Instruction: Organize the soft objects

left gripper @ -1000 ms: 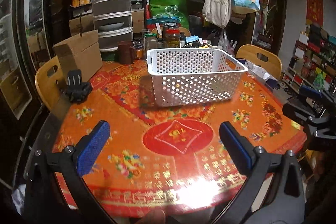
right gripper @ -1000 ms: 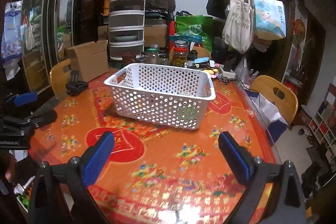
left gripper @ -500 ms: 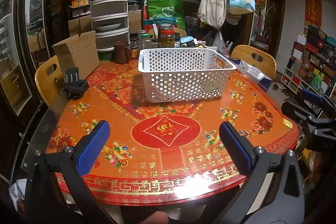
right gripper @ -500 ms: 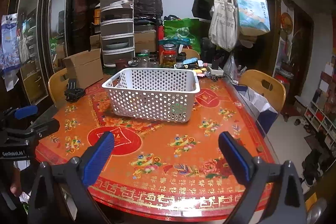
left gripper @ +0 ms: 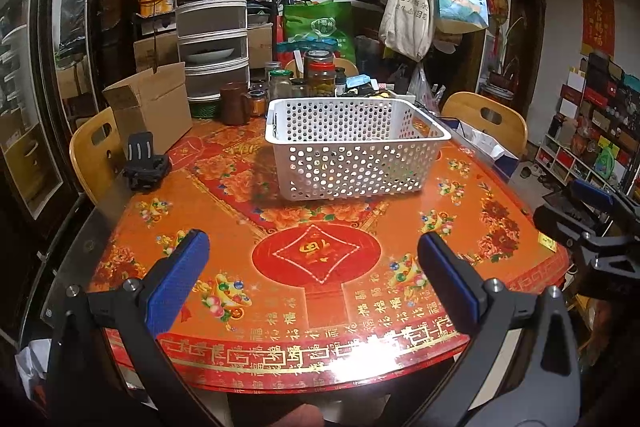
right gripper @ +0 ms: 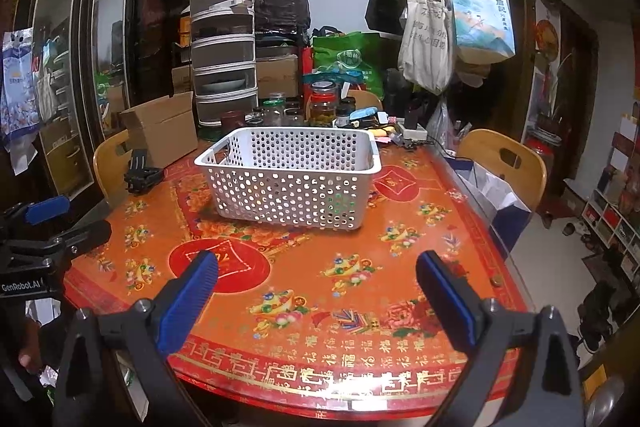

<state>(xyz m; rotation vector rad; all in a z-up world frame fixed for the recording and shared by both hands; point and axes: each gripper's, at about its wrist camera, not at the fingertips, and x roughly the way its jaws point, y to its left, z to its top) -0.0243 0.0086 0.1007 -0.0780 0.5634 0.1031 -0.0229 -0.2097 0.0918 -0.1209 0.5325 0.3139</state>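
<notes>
Both claws hang at the near edge of the round surface (left gripper: 320, 267), the left claw (left gripper: 312, 267) and the right claw (right gripper: 316, 287) each with its blue pads spread wide apart and nothing between them. The white perforated basket (left gripper: 352, 151) stands upright near the middle of the surface, well apart from both claws, and looks almost empty; only a faint dark shape shows through its holes, too small to identify. No soft object is plainly visible on the surface, so the step in hand seems to be locating the items, or the sorting may already be finished. To do it well, each claw should stay spread until a soft item sits squarely between the pads, then close gently around its bulk, not a loose corner, and carry it over the rim before letting go. The black clamp (left gripper: 144, 167) by the cardboard box (left gripper: 152, 107) and the jars (left gripper: 320, 75) behind the basket are best avoided.
</notes>
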